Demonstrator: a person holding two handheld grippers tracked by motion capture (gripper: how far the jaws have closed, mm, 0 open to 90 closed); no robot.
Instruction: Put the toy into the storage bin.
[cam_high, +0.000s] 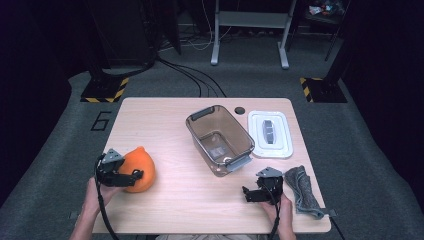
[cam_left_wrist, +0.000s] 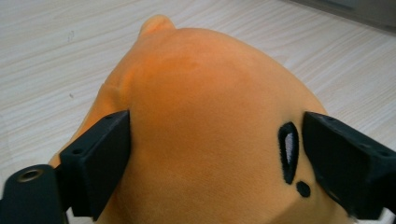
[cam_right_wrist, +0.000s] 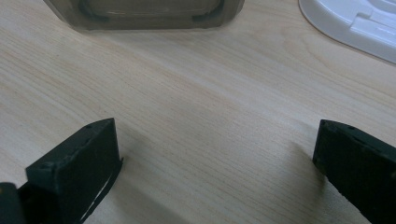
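Orange plush toy (cam_left_wrist: 205, 135) sits between the left gripper (cam_high: 134, 176) jaws in the left gripper view, black pads against both its sides, so the toy is clamped. It lies on the wooden table (cam_high: 170, 135) at the near left edge, an embroidered black eye next to the right-hand pad. Centre: clear brown plastic bin (cam_high: 220, 139) with grey handles, upright, lid off. Just right of it lies the white lid (cam_high: 270, 133), flat on the table. Right gripper (cam_high: 249, 192) rests near the front edge, jaws spread wide over bare wood, grasping nothing. Grey cloth (cam_high: 302, 190) is bunched just beside it at the right edge.
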